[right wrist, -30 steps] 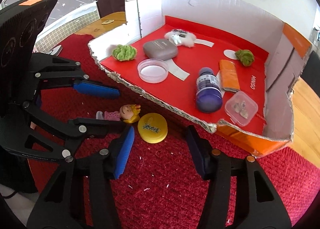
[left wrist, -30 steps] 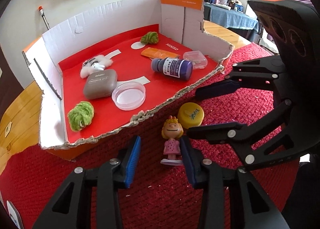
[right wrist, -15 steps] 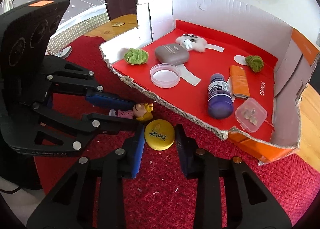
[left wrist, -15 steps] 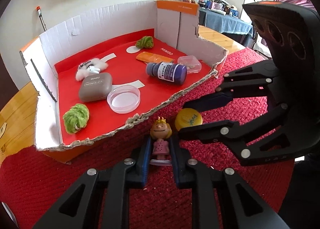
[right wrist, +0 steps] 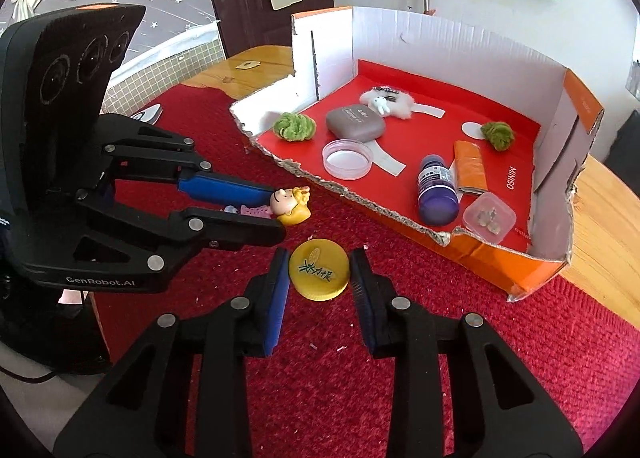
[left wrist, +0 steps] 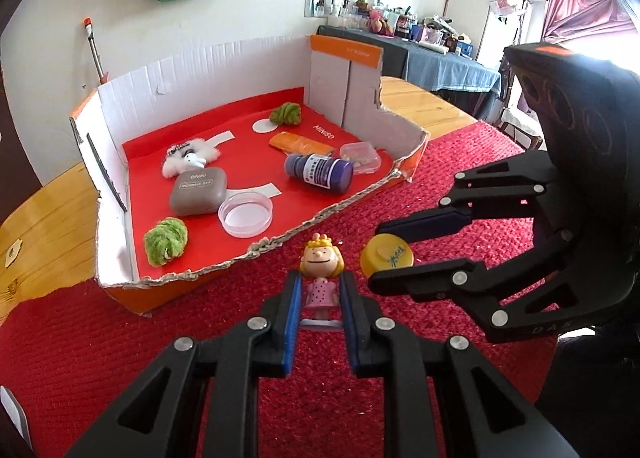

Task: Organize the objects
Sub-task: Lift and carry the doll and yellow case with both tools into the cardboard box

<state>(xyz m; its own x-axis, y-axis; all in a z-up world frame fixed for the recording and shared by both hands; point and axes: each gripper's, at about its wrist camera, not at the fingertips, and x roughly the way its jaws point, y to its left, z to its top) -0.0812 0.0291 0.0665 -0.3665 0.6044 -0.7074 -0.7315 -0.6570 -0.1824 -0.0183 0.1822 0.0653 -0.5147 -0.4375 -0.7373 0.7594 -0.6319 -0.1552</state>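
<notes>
A small blonde figurine in a pink dress (left wrist: 320, 276) stands between the blue pads of my left gripper (left wrist: 319, 290), which is shut on it just above the red mat. From the right wrist view the same figurine (right wrist: 286, 205) shows sideways in the left gripper (right wrist: 276, 213). A yellow round lid (right wrist: 319, 274) is pinched between the pads of my right gripper (right wrist: 320, 268), shut on it. In the left wrist view the lid (left wrist: 387, 256) sits in the right gripper (left wrist: 384, 254) beside the figurine.
A torn cardboard box with a red floor (left wrist: 248, 161) lies just beyond both grippers. It holds a blue bottle (left wrist: 319, 171), a grey case (left wrist: 198, 191), a clear dish (left wrist: 245, 213), two green pom-poms, a white plush, an orange packet and a small clear box. A red mat (right wrist: 400, 378) covers the wooden table.
Both grippers went from open to shut, the left on the figurine and the right on the yellow lid. Both have since risen slightly with their objects.
</notes>
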